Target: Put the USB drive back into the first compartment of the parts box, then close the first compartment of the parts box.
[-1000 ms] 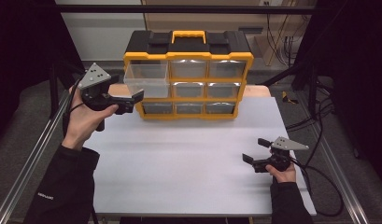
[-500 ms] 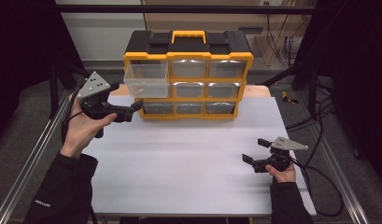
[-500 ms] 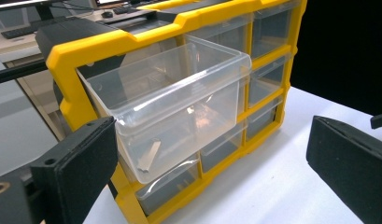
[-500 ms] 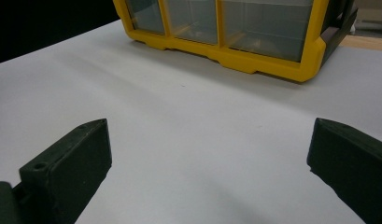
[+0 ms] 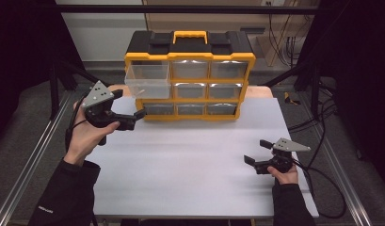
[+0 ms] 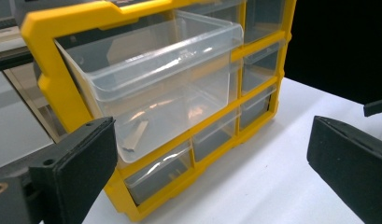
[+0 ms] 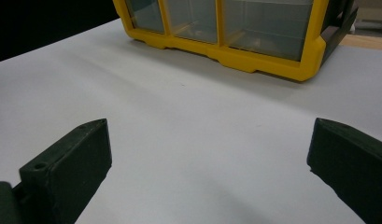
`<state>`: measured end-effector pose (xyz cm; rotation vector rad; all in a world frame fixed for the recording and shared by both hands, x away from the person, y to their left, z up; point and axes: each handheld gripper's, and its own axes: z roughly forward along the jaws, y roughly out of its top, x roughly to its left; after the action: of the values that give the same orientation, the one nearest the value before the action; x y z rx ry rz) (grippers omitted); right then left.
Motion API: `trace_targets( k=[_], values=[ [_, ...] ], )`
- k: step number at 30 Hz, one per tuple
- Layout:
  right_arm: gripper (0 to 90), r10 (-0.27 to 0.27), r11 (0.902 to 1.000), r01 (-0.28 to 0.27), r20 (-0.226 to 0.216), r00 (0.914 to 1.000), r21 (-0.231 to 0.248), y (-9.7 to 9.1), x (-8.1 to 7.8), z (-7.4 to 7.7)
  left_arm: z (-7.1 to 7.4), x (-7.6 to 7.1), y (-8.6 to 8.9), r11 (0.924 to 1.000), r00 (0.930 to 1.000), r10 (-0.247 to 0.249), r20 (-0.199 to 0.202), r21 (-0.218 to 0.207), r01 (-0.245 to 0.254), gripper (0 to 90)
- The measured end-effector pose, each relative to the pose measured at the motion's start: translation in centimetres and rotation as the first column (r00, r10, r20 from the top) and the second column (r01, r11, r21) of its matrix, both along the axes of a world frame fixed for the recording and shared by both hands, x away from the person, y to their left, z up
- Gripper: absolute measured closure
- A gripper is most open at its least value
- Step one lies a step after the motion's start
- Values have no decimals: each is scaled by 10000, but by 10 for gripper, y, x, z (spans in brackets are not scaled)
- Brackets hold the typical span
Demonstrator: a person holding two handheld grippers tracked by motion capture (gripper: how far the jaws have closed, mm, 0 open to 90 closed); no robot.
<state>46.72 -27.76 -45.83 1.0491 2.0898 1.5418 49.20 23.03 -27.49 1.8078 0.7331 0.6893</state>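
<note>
A yellow drawer cabinet (image 5: 190, 80) with a black top stands at the back of the white table (image 5: 195, 165). Its clear top-left drawer (image 5: 148, 80) is pulled out, and it appears close up in the left gripper view (image 6: 170, 79) with a small pale piece (image 6: 135, 135) lying inside. My left gripper (image 5: 129, 104) hovers open just left of and below that drawer, holding nothing; its jaws (image 6: 212, 172) stand wide apart. My right gripper (image 5: 257, 151) rests open near the table's front right, its jaws (image 7: 207, 172) over bare tabletop.
The other clear drawers are pushed in; the bottom row (image 7: 216, 23) faces the right gripper. Metal frame rails (image 5: 30, 160) run along both sides of the table. Cables (image 5: 322, 174) trail off the right edge.
My left gripper has dropped lower and drawn back toward the person, away from the pulled-out drawer. The right gripper has stayed where it was.
</note>
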Motion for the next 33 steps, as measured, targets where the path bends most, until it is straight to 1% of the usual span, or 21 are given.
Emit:
trace_targets(
  k=[11,12,13,14,15,16,20,23,26,27,31,33],
  values=[
    [6,-5,10000,5,9,10000,5,0,0,0,-11,1,-3,10000,9998,-68,-176,67,69,11],
    [6,-6,10000,6,5,10000,3,0,0,0,-12,1,-4,10000,9995,-80,-302,21,80,11],
    [6,-6,10000,6,8,10000,1,0,0,0,-13,1,-4,10000,9995,-85,-307,20,86,12],
    [6,-1,10000,1,12,10000,4,0,0,0,-13,1,-5,9999,9997,-83,-225,58,85,11],
    [6,0,10000,0,15,10000,4,0,0,0,-15,1,-5,10000,9994,-78,-336,42,80,12],
    [6,-8,10000,8,12,10000,4,0,0,0,-16,1,-5,10000,9993,-76,-355,31,77,12],
    [6,-4,10000,4,11,10000,1,0,0,0,-19,1,-6,10000,9993,18,-377,65,-16,33],
    [6,-3,10000,3,7,10000,-7,0,0,0,-19,2,-5,9998,9996,132,-245,133,-128,62],
    [6,-7,10000,7,9,10000,-9,0,0,0,-19,1,-6,9999,9993,134,-351,43,-133,96],
    [6,-10,10000,10,8,10000,-7,0,0,0,-19,1,-6,9999,9996,144,-232,96,-142,115],
    [6,-1,10000,1,13,10000,-8,0,0,0,-20,1,-8,9998,9997,174,-179,93,-172,172],
    [6,-7,10000,7,14,10000,-2,0,0,0,-20,2,-8,9998,9997,203,-143,91,-201,182]
  ],
)
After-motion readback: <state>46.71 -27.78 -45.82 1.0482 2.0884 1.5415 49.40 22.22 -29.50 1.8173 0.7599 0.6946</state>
